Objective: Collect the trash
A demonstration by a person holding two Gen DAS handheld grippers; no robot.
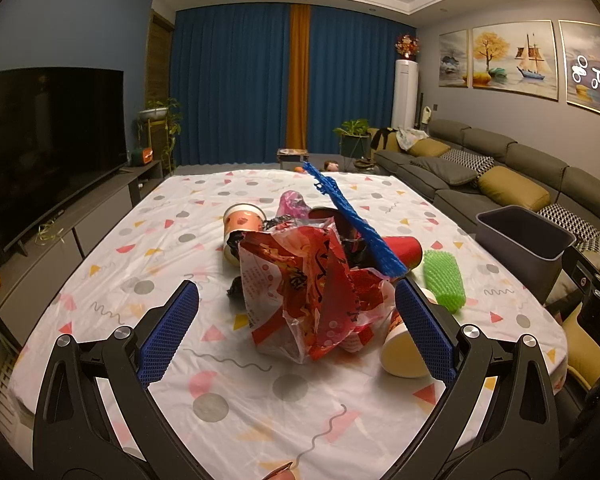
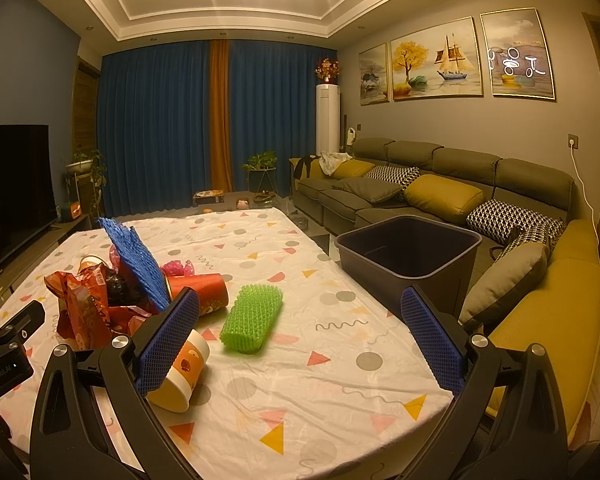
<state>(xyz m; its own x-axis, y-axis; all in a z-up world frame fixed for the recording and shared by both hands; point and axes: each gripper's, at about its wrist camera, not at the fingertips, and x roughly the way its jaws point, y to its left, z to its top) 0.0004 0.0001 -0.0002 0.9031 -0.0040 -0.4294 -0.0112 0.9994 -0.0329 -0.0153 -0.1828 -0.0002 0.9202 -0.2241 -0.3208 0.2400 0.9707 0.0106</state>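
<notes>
Trash is all still sitting on the counter — nothing in the bin yet, so I'd call this the very start, the lining-up-a-first-grab step. Left gripper is spread wide with nothing between its pads, tilted down a bit, and the crinkly red wrapper sits right ahead of it, roughly centred between the jaws. Behind that are a blue foam net leaning upward, a red cup on its side, and an orange-print cup further back.

Right gripper is likewise gaping and empty. Green foam net lies just ahead of it, slightly left of centre, and a tipped-over paper cup is beside its left finger — whether they touch I can't tell. Grey bin stands ahead and to the right, off the counter edge, and it looks empty.

Next move, I reckon: push either one forward and down until the pads straddle its nearest piece, close, then carry it across to the bin. Wrapper is floppy, so it probably wants a bite deep into the bunched part.
</notes>
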